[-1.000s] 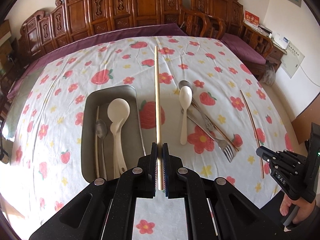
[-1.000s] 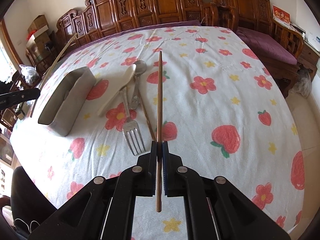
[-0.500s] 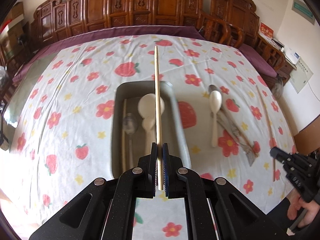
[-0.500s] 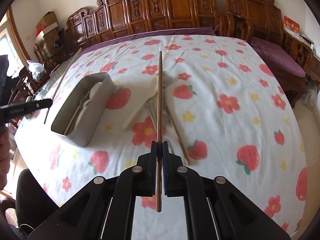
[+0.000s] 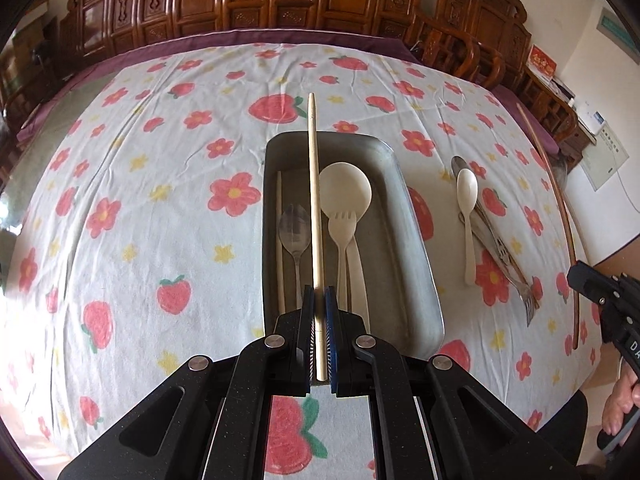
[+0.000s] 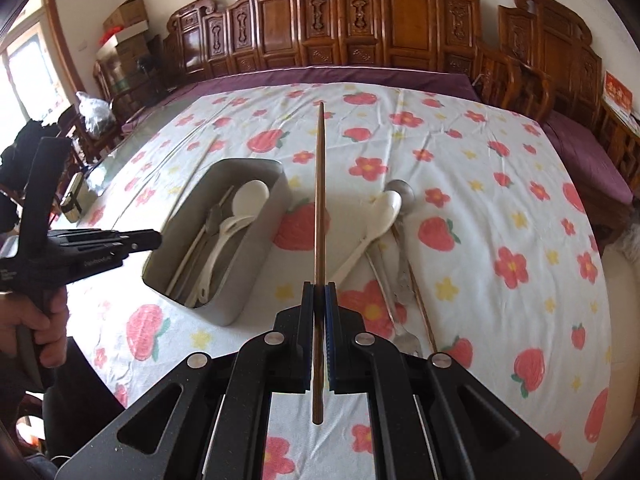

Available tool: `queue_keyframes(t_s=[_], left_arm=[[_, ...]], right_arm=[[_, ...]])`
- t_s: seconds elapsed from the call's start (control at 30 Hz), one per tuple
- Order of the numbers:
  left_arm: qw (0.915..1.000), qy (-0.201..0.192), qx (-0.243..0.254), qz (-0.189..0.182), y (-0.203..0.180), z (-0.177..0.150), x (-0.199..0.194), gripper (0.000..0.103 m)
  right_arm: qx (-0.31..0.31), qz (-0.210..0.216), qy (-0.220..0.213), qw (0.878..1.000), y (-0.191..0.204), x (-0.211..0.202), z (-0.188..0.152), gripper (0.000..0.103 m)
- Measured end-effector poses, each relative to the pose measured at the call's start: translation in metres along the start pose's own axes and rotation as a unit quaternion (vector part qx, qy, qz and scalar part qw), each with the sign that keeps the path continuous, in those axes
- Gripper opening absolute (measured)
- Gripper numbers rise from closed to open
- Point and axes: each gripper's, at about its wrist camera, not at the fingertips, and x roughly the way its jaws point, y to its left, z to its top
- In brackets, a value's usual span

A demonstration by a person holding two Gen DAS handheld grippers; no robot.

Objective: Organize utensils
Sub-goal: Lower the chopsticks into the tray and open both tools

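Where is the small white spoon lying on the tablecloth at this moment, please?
In the left wrist view, the small white spoon lies right of the metal tray, overlapping a metal fork.

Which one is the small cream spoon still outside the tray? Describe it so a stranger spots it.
On the strawberry-print tablecloth, look right of the grey metal tray. The small cream plastic spoon lies there across a metal fork and metal spoon: the pile's only pale piece.

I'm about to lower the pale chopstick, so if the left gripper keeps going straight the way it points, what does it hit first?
Probably the metal tray: the left gripper, shut on the pale chopstick, aims into it beside the white fork. Depth is uncertain.
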Motion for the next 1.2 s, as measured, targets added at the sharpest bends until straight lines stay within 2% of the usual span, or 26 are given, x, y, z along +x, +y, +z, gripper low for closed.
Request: queue_keyframes(t_s=[0.3, 0.47, 0.6, 0.9, 1.2], left_arm=[[0.9997, -0.011, -0.017, -0.016, 0.009, -0.001, -0.001, 0.005], [0.9995, -0.019, -0.019, -0.017, 0.018, -0.001, -0.01, 0.005], [0.9994, -0.03, -0.018, -0.005, 0.029, -0.001, -0.019, 0.012], [0.9984, -0.05, -0.016, 0.021, 0.059, -0.007, -0.042, 0.012], [0.9971, -0.067, -0.015, 0.033, 0.071, -0.014, -0.059, 0.012]], right_arm=[[-0.018, 0.009, 0.004, 1.0, 0.029, 0.014, 0.012, 0.006], [-0.019, 0.03, 0.007, 0.999, 0.052, 0.034, 0.019, 0.006], [-0.021, 0.05, 0.013, 0.998, 0.073, 0.05, 0.024, 0.006], [0.003, 0.083, 0.023, 0.996, 0.096, 0.083, 0.033, 0.006], [-0.002, 0.08, 0.033, 0.996, 0.104, 0.105, 0.032, 0.006]])
